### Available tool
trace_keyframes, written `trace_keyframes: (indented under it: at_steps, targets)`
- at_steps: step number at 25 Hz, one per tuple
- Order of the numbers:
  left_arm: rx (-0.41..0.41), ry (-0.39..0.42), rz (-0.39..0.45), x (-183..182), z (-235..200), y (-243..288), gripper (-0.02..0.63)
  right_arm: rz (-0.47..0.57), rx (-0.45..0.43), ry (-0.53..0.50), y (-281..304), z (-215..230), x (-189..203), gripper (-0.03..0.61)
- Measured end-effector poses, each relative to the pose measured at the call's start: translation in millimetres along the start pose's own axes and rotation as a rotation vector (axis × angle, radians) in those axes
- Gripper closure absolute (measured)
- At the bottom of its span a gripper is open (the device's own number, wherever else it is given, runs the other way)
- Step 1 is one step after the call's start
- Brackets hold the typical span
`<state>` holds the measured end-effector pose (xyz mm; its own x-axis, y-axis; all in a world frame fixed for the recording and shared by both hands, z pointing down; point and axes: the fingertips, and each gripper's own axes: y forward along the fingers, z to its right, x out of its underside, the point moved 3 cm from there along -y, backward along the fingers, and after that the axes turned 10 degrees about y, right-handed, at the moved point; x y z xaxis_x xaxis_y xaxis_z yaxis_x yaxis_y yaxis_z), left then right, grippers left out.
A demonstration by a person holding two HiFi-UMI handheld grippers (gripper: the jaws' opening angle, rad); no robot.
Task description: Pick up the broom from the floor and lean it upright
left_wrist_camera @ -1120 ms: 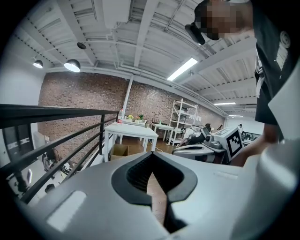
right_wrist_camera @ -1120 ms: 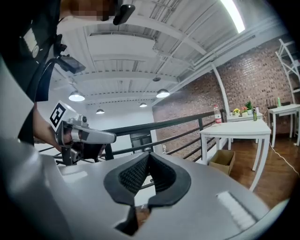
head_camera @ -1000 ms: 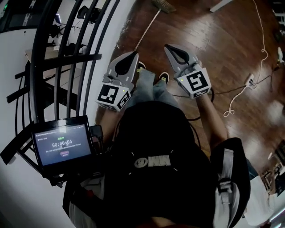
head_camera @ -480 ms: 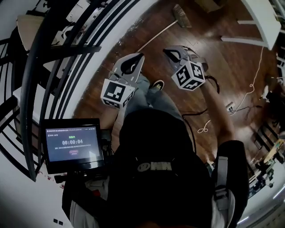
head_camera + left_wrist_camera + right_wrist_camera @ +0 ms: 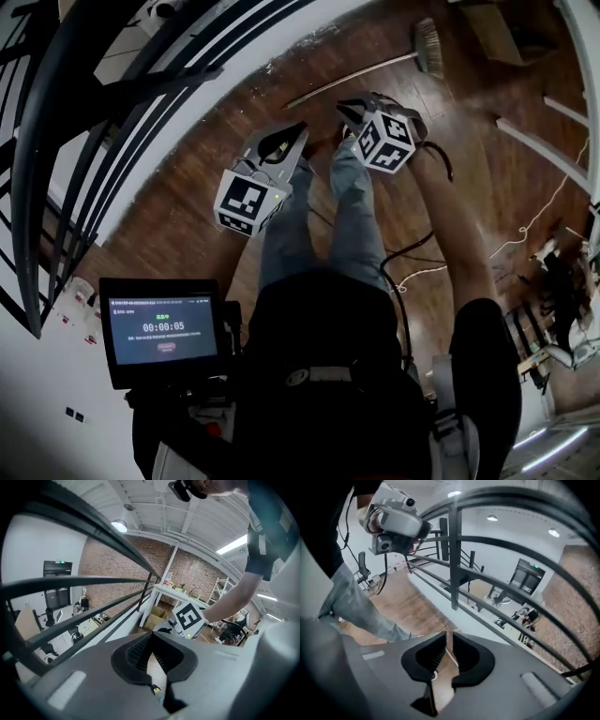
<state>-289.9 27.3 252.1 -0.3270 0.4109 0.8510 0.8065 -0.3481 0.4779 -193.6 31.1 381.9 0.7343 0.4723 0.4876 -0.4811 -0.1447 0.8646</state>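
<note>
The broom (image 5: 375, 71) lies flat on the wooden floor (image 5: 187, 216) near the white ledge under the black railing (image 5: 112, 103), with its bristle head (image 5: 429, 47) toward the upper right. The right gripper (image 5: 349, 111) hangs just short of the handle, apart from it. Its jaws are opening, a narrow slit so far, with only floor showing between them. The left gripper (image 5: 298, 129) is farther back beside the person's jeans (image 5: 361, 216), its jaws pressed together on nothing.

We are looking at what seems to be an industrial loft workspace, perhaps a lab: a brick wall (image 5: 197, 569) is rising to a white beamed ceiling (image 5: 154, 508) with strip lights (image 5: 232, 544). A black railing (image 5: 112, 103) is edging the wooden floor (image 5: 487, 216), where cables (image 5: 422, 275) are trailing.
</note>
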Motion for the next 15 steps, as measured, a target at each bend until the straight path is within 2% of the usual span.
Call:
trace_keyframes:
  at_steps: [1, 2, 4, 8, 15]
  targets:
    - [-0.022, -0.015, -0.012, 16, -9, 14, 0.595, -0.008, -0.037, 0.025, 25, 12, 16, 0.496]
    - [-0.045, -0.025, -0.017, 31, -18, 26, 0.595, -0.017, -0.057, 0.038, 47, 23, 30, 0.471]
    - [-0.087, -0.053, -0.030, 65, -35, 49, 0.595, -0.046, -0.058, 0.012, 91, 45, 59, 0.455]
    - [-0.128, -0.141, -0.078, 147, -60, 112, 0.595, -0.120, -0.043, -0.105, 183, 67, 121, 0.444]
    - [-0.122, -0.091, -0.127, 255, -82, 200, 0.595, -0.228, -0.084, -0.312, 329, 58, 198, 0.426]
